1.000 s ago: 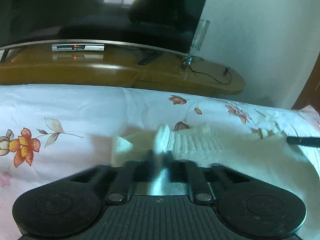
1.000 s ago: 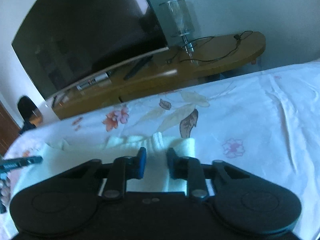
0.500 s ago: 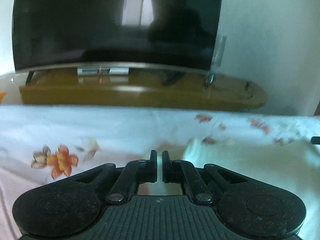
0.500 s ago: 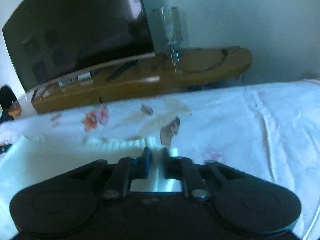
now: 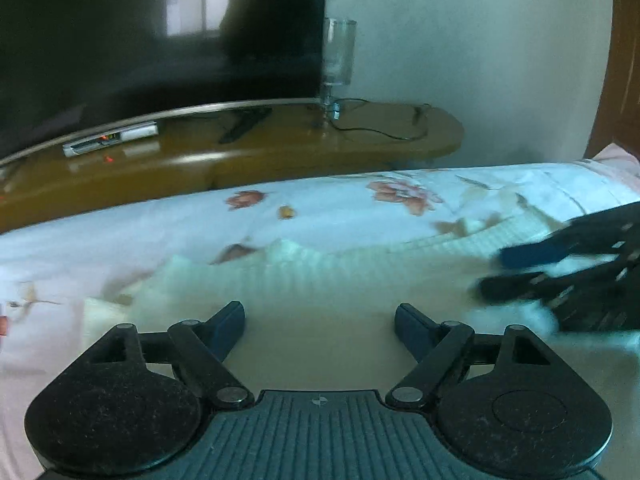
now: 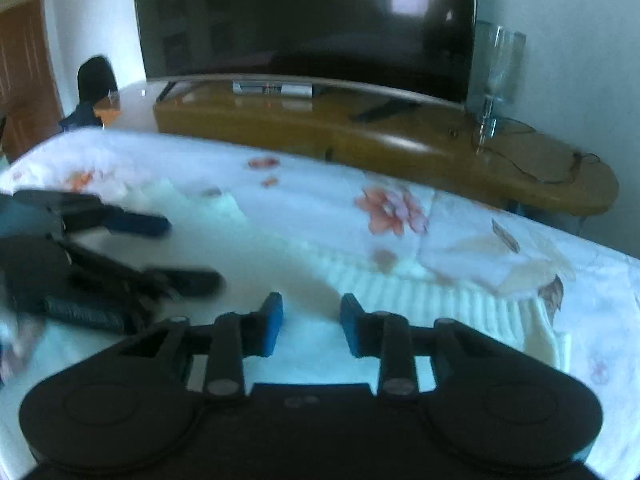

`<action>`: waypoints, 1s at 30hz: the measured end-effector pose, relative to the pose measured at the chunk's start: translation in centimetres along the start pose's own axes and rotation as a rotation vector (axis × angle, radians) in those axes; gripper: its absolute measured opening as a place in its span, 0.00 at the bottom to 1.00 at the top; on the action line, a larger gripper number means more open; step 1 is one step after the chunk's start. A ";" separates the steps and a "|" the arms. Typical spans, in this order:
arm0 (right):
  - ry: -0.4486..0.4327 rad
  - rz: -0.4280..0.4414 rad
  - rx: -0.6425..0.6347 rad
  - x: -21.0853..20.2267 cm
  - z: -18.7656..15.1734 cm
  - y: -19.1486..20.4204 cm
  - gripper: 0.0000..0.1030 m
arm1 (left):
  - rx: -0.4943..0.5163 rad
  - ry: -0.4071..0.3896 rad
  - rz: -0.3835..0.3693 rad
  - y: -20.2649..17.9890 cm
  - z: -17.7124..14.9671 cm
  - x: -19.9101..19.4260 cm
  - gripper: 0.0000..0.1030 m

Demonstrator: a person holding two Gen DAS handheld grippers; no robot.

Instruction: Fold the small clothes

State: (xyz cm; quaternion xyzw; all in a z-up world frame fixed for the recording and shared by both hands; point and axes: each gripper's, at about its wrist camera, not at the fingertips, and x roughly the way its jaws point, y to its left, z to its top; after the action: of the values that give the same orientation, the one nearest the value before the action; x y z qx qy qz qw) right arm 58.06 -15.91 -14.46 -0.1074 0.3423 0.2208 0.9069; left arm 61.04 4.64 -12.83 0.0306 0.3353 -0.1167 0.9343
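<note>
Our left gripper (image 5: 320,326) has just spread wide and the right gripper (image 6: 311,326) partly, both empty over the cream knit garment (image 5: 360,280) lying mid-bed on the floral bedsheet (image 5: 160,224). It looks soft and light; we'd pinch its ribbed hem (image 6: 440,296) toward the bed's far edge.

Garment (image 5: 320,292) on bedsheet (image 5: 140,232), TV stand (image 5: 280,152) behind, television (image 5: 140,32) on stand

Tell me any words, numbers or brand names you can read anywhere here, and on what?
None can be read.
Set-top box under the television: red lit display, too blurred to read.
Left gripper base: a small round mark, no lettering.
</note>
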 end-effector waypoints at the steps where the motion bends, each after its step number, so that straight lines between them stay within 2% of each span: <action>1: -0.009 -0.021 0.003 -0.3 -0.2 -1.0 0.36 | -0.004 0.000 0.015 0.7 -0.2 -0.1 0.81; 4: -0.012 -0.140 0.073 -1.6 -1.9 -5.4 0.36 | -0.034 -0.007 0.077 3.6 -0.9 -1.1 0.80; 6: -0.018 -0.158 0.134 -2.6 -2.9 -8.2 0.36 | -0.059 -0.003 0.106 4.9 -1.5 -1.4 0.81; 8: -0.018 -0.146 0.154 -3.1 -3.5 -9.3 0.36 | -0.068 -0.009 0.100 5.5 -1.7 -1.4 0.81; 10: -0.010 -0.163 0.114 -3.1 -3.2 -8.7 0.36 | -0.050 -0.004 0.126 5.3 -1.5 -1.7 0.81; 12: -0.041 -0.181 0.111 -4.0 -2.7 -7.8 0.37 | -0.045 -0.029 0.139 4.5 -0.8 -3.1 0.80; 14: -0.100 -0.130 0.128 -5.8 -2.4 -6.2 0.40 | -0.035 -0.094 0.078 2.7 -0.3 -4.9 0.81; 15: -0.106 -0.083 0.118 -6.0 -2.3 -5.2 0.39 | -0.021 -0.097 0.048 1.5 -0.3 -5.5 0.81; 19: -0.059 0.019 -0.030 -4.9 -3.0 0.7 0.37 | 0.034 -0.048 -0.008 -3.1 -1.7 -5.3 0.81; 22: -0.007 0.000 -0.055 -3.7 -3.8 2.6 0.38 | 0.026 -0.018 -0.015 -4.6 -3.0 -4.5 0.81; 24: -0.011 -0.002 -0.052 -4.1 -4.5 2.5 0.38 | 0.049 -0.020 0.006 -4.6 -4.0 -4.8 0.81; 26: -0.007 -0.054 -0.034 -5.0 -5.3 1.4 0.38 | 0.032 -0.026 0.015 -3.2 -4.8 -5.6 0.81; 28: -0.006 -0.120 -0.005 -6.3 -6.1 -0.8 0.38 | 0.021 -0.031 0.031 -1.3 -5.6 -6.6 0.81; 30: -0.008 -0.149 0.053 -7.2 -7.0 -3.1 0.38 | 0.020 -0.032 0.035 0.0 -6.3 -7.3 0.81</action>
State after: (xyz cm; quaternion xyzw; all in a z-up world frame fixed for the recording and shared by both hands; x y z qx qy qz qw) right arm 50.69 -23.42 -14.68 -0.1079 0.3356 0.1439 0.9247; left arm 51.71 6.90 -13.06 0.0438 0.3186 -0.1042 0.9411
